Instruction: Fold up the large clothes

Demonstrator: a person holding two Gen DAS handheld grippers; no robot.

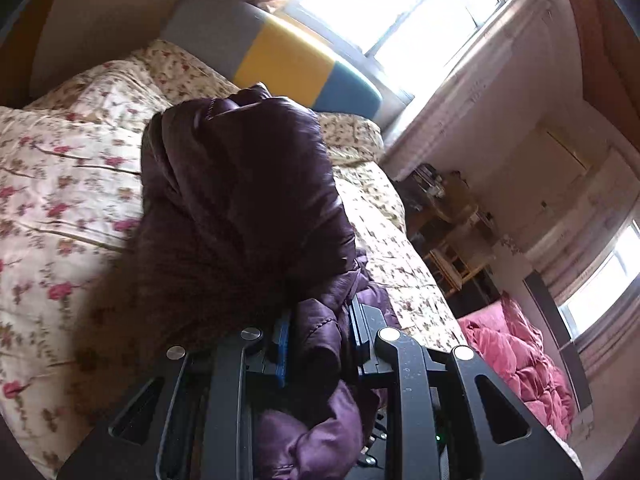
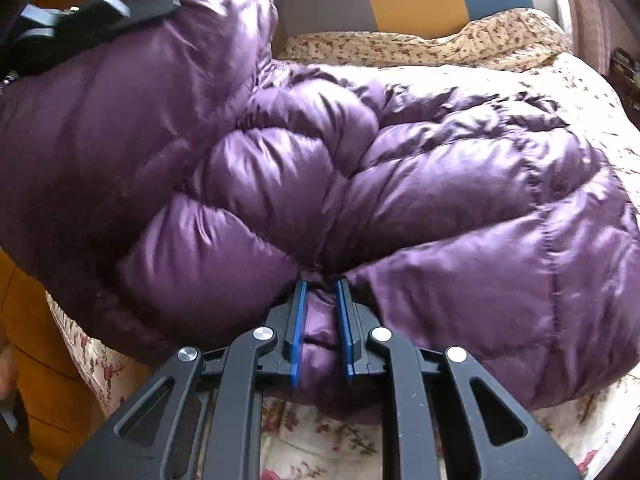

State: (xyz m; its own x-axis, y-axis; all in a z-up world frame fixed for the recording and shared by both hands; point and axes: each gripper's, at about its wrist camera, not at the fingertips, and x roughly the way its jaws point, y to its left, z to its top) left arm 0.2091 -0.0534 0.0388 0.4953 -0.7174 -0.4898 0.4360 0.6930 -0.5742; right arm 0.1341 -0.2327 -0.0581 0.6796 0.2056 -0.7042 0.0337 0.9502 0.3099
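Folding is halfway: the left gripper [image 1: 318, 340] and right gripper [image 2: 322, 320] both have fingers pinching the purple puffy coat [image 2: 400, 184] on the bed [image 2: 592, 92], and next the lifted part should probably go over the rest.

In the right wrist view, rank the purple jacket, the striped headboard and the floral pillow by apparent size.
1. purple jacket, clearly largest, though nearest the camera.
2. striped headboard and floral pillow: similar, both partly hidden, so unranked.
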